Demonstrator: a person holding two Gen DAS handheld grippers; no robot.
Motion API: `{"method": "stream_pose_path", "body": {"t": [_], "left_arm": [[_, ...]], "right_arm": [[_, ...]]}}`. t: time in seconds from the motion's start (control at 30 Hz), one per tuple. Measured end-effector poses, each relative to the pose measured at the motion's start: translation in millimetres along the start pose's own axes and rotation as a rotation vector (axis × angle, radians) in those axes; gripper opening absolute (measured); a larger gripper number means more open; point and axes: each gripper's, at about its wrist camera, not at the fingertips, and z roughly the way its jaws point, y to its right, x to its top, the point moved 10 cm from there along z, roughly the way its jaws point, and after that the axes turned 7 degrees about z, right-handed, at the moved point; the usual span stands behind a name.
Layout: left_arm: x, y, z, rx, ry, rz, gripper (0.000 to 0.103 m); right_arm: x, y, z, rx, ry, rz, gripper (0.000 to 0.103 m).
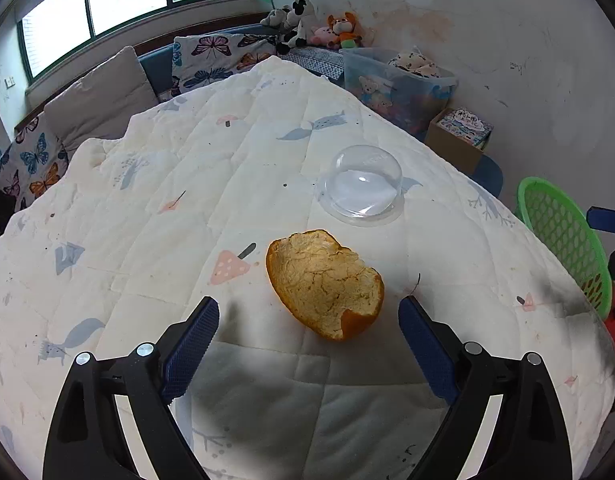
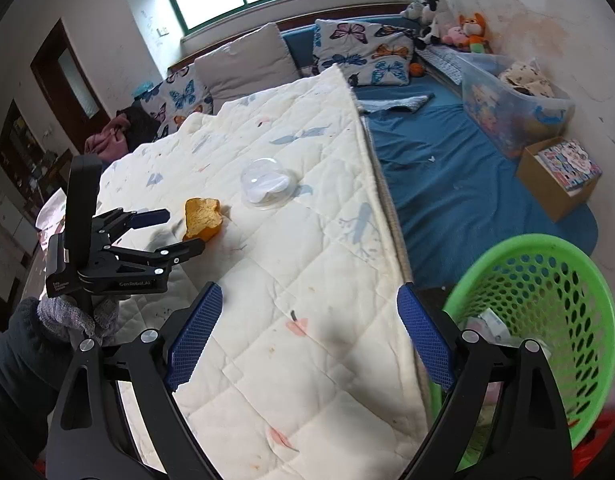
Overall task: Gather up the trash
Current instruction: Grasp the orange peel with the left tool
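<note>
Both claws are wide apart and hold nothing: the left claw (image 1: 308, 306) hangs just over the orange peel (image 1: 325, 284) on the white quilt (image 1: 187, 184), and the right claw (image 2: 309, 294) is near the green basket (image 2: 547, 264).

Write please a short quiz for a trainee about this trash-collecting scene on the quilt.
1. True or false: the left gripper already clamps the torn orange fruit peel.
2. Which lies farther from the left gripper: the peel or the clear plastic dome lid?
3. Fill in: the green perforated plastic basket stands ___ the white quilted blanket.
   A. upon
   B. beside

Key:
1. False; its jaws are open, the peel ahead.
2. The lid.
3. B.
</note>
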Motion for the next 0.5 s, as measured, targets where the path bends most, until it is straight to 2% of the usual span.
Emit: {"method": "stream_pose_path", "body": {"t": [0.13, 0.23, 0.3, 0.4, 0.5], "left_arm": [[-0.9, -0.6, 3.0, -0.005, -0.001, 0.006, 0.088], [-1.2, 0.7, 5.3, -0.002, -0.001, 0.023, 0.080], [-1.6, 1.4, 7.4, -0.010, -0.004, 0.023, 0.078], [-1.5, 4.9, 9.8, -0.025, -0.003, 0.032, 0.072], [-1.3, 11.5, 9.5, -0.044, 0.003, 0.048, 0.059]], "right_arm": [[1.3, -7.2, 10.3, 0.001, -0.016, -0.016, 0.089], [3.1, -10.9, 15.9, 0.000, -0.023, -0.026, 0.089], [3.4, -11.9, 19.2, 0.000, -0.028, -0.032, 0.089], [3.5, -12.0, 23.9, -0.006, -0.036, -0.036, 0.089], [3.8, -12.1, 27.0, -0.009, -0.044, -0.039, 0.089]]}}
